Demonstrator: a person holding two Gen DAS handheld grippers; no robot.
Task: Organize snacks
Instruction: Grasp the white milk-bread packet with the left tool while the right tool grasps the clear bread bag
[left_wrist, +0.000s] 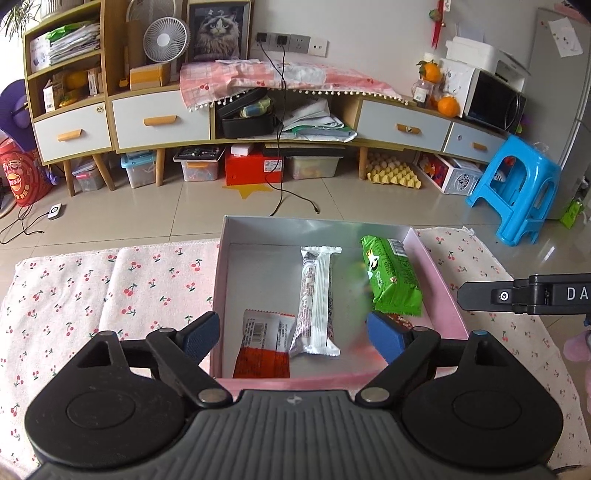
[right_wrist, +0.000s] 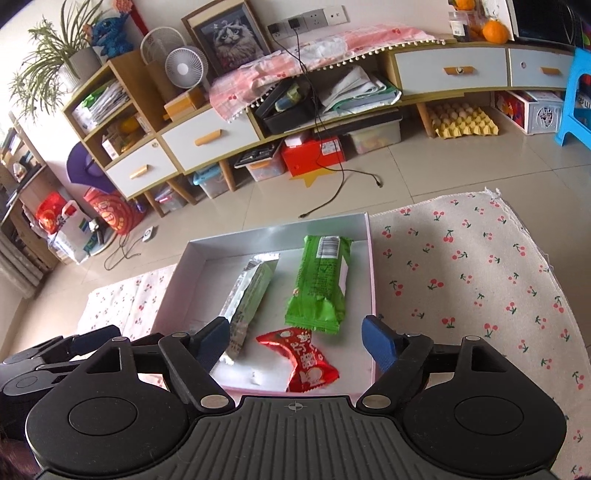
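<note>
An open pink box (left_wrist: 314, 230) with a silver inside lies on the cherry-print cloth. It holds a silver-white bar (left_wrist: 317, 299), a green packet (left_wrist: 393, 280), a red-and-white packet (left_wrist: 264, 347) at the near left, and a red sweet (left_wrist: 402, 321) partly behind my finger. My left gripper (left_wrist: 291, 334) is open above the box's near end with nothing between its pads. In the right wrist view, my right gripper (right_wrist: 295, 341) is open above the red sweet (right_wrist: 306, 362), beside the bar (right_wrist: 251, 291) and green packet (right_wrist: 321, 284), clear of them all.
The cherry-print cloth (left_wrist: 110, 295) spreads to both sides of the box on a tiled floor. A black cable (left_wrist: 291, 199) lies just beyond the box. A long cabinet (left_wrist: 159, 118) lines the wall. A blue stool (left_wrist: 517, 192) stands at the far right.
</note>
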